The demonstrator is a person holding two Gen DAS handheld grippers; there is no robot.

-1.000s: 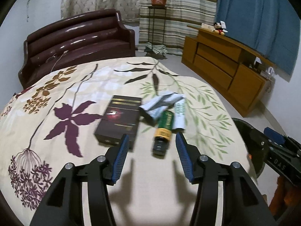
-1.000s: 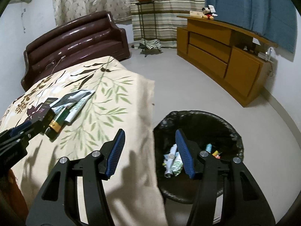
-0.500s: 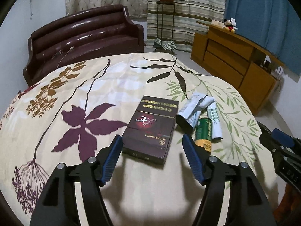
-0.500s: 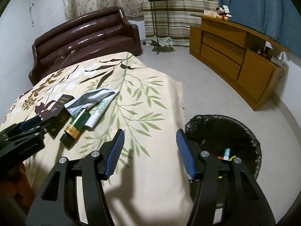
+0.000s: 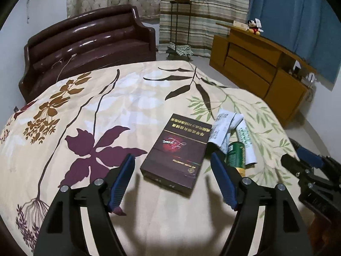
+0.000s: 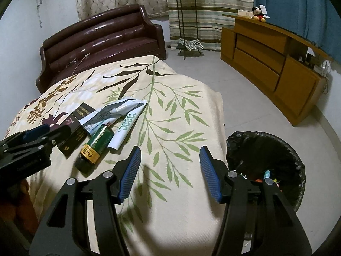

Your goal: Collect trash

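Jaws of my left gripper (image 5: 172, 164) were opening, with the near end of a dark maroon box (image 5: 178, 151) lying between them, untouched. Just right of that box lay a green tube (image 6: 97, 146) and crumpled white wrappers (image 6: 119, 115) on the floral cloth (image 5: 89, 111). My right gripper (image 6: 170, 160) hung open and empty, a black-lined bin (image 6: 277, 149) to its right.

Two close wrist views angled down over one floral bedspread (image 5: 106, 111), shared trash pile.
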